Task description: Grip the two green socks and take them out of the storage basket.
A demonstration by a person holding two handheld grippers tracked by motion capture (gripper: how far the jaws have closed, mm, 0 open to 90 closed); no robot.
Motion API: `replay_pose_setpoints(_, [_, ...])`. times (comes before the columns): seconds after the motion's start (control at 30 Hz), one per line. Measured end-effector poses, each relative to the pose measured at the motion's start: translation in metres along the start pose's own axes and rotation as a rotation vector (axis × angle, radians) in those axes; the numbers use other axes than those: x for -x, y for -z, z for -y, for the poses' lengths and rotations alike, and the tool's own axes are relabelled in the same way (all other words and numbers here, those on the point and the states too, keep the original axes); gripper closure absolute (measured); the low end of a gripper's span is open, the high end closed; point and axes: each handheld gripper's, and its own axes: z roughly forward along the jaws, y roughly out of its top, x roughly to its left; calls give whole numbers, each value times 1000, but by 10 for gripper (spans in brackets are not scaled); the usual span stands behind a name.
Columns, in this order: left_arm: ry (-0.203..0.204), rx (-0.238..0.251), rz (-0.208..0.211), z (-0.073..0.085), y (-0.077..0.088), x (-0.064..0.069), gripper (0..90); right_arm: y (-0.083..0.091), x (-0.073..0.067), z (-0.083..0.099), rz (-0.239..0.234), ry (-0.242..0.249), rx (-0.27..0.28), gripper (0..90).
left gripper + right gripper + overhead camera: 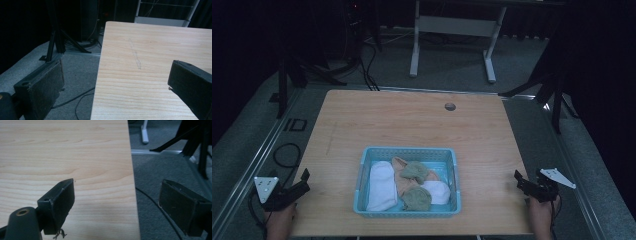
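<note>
Sitting at the left edge of the surface, the left tool has its jaws wide apart and holds nothing. The right tool sits at the right edge, wide open and empty too. Between them, near the front edge, is the blue basket with rolled cloths inside. Bare wood lies all around the basket, with lots of room behind it.

Dim overall, bg nearly black; worktop evenly lit from above, soft shadows, no glare. Gripper views: near jaws slightly soft.
</note>
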Motion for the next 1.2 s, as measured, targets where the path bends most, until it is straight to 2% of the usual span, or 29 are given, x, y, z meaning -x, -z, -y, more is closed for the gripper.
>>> replay_pose_setpoints(0.1, [-5,-1,1,0,0,0,7,-1,2,-1,-55,-4,-23,131])
replay_pose_setpoints(0.13, [-5,-3,4,0,0,0,7,-3,4,-1,-98,3,-57,128])
replay_pose_setpoints(0.17, [-6,-5,3,0,0,1,7,-3,5,-1,-114,6,-72,128])
replay_pose_setpoints(0.2, [-7,-5,2,0,0,1,7,-2,6,0,-162,6,-76,128])
replay_pose_setpoints(0.23, [-7,-6,2,0,-1,1,7,-2,7,0,-191,13,-83,128])
replay_pose_setpoints(0.33, [-6,-8,1,0,-1,1,7,-3,7,-1,-298,81,-151,128])
replay_pose_setpoints(0.37, [-6,-8,1,0,-1,1,7,-3,6,-1,-320,111,-161,128])
replay_pose_setpoints(0.47, [-6,-8,3,0,-1,1,7,-4,1,-1,-430,176,-197,130])
replay_pose_setpoints(0.73, [-4,-8,13,0,-1,0,7,-7,-14,-9,-628,344,-287,135])
replay_pose_setpoints(0.87, [-5,-8,16,0,-1,0,7,-7,-27,-14,-682,434,-362,135])
replay_pose_setpoints(0.93, [-6,-9,15,0,-1,0,7,-7,-29,-15,-684,452,-375,135])
replay_pose_setpoints(1.07, [-3,-9,17,0,-1,0,7,-10,-47,-23,-706,556,-516,135])
replay_pose_setpoints(1.2, [-4,-11,19,0,-1,0,7,-10,-60,-30,-714,630,-586,137])
